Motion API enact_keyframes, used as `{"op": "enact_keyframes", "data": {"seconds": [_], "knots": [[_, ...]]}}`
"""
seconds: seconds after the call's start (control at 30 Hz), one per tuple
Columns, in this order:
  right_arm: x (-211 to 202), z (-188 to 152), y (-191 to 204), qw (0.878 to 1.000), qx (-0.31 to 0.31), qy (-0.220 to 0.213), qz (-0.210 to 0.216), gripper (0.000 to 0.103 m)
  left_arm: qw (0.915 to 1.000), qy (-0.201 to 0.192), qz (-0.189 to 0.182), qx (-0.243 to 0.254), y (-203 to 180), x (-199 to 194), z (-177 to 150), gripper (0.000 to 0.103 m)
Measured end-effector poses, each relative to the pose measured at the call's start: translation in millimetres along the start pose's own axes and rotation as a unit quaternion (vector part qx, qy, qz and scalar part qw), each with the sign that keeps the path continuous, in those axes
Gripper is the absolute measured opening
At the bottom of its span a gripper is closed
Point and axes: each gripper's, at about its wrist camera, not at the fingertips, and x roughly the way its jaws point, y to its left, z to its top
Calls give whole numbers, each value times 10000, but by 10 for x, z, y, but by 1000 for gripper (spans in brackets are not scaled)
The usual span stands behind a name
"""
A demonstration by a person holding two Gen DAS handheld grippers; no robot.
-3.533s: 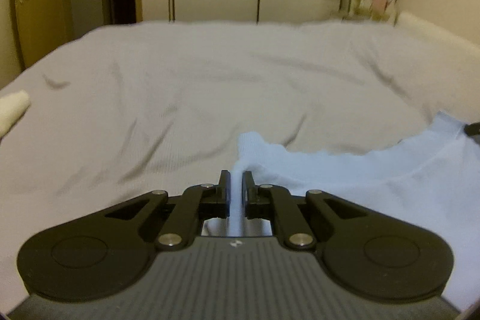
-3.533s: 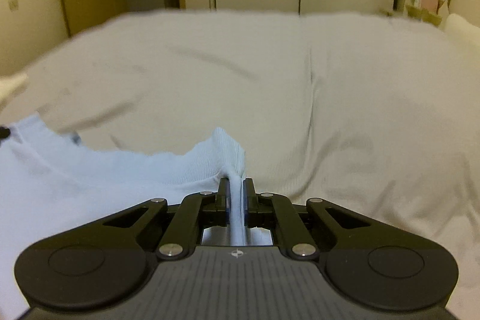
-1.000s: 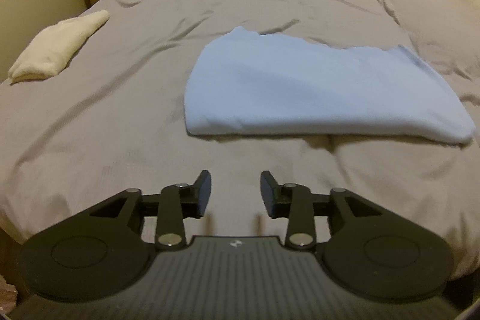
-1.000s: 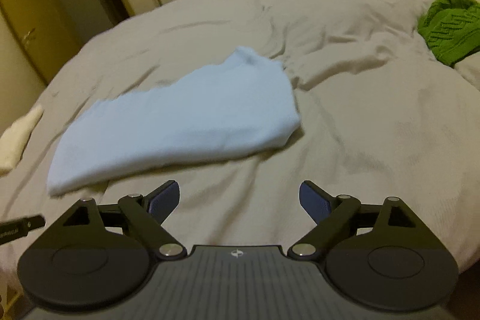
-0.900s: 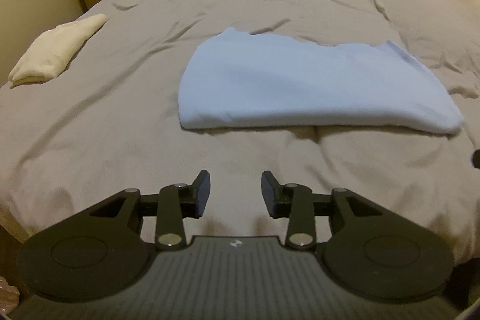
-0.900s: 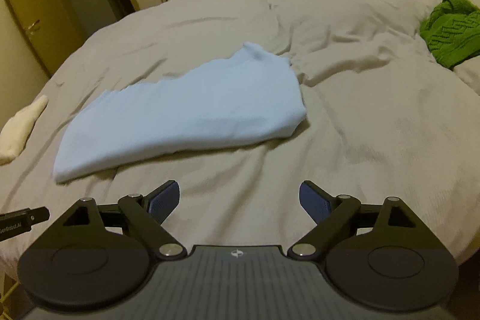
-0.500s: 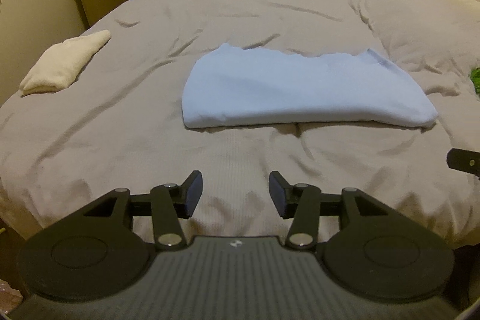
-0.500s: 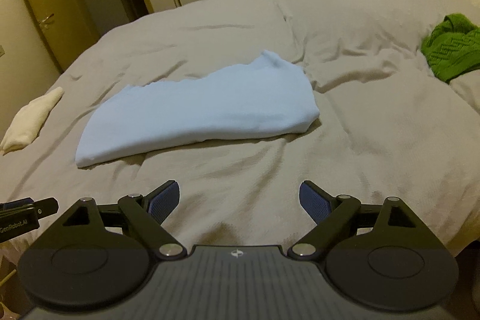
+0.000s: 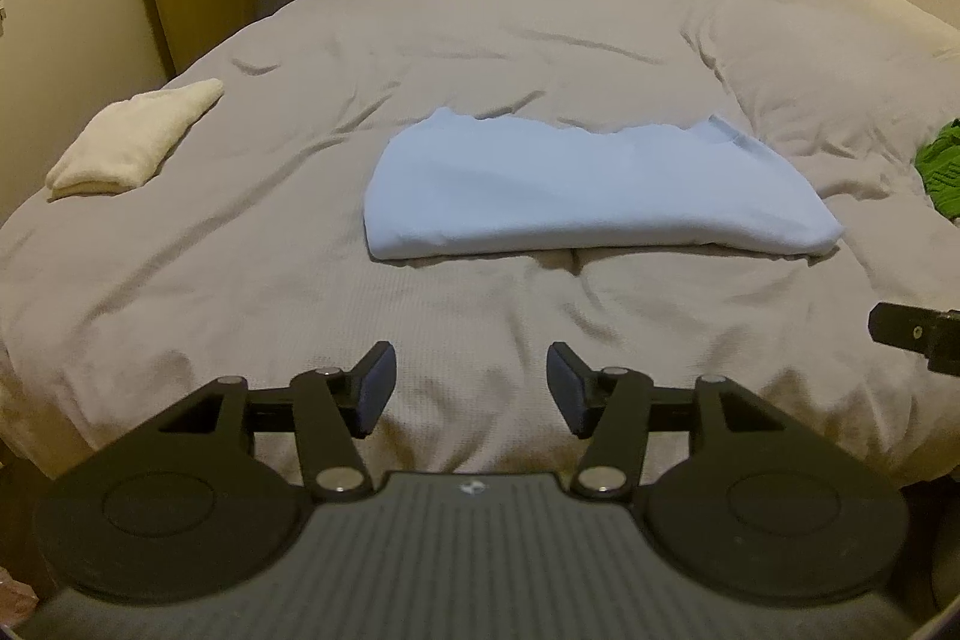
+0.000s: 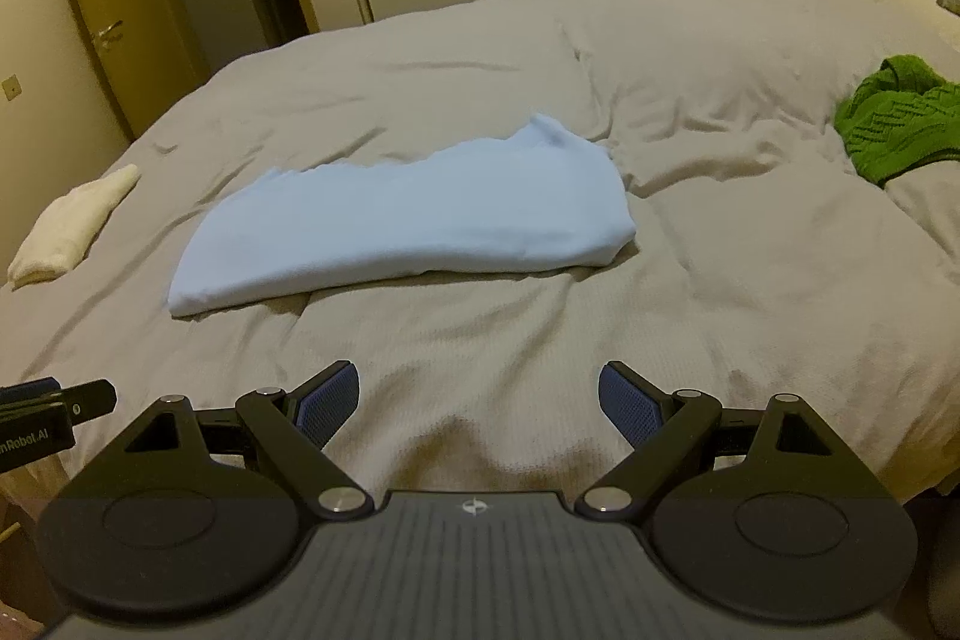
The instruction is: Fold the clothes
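You are holding both grippers over the bed's (image 9: 180,292) near edge: the left gripper (image 9: 468,388) is opening, the right gripper (image 10: 479,403) gaping wide, both empty. The folded blue garment (image 9: 576,190) is lying mid-bed.

Both are tilted downward — the left gripper (image 9: 468,388) opening, nothing between; the right gripper (image 10: 479,403) spread wide, nothing held.
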Motion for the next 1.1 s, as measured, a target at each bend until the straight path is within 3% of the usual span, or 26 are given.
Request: {"op": "enact_keyframes", "data": {"seconds": [0.47,1.1], "knots": [[109,18,32,9999,-97,114,-77,89,9999,127,-37,-23,21,101,20,53],[711,197,16,9976,-126,588,-330,89,9976,688,-35,-14,79,787,119,54]]}}
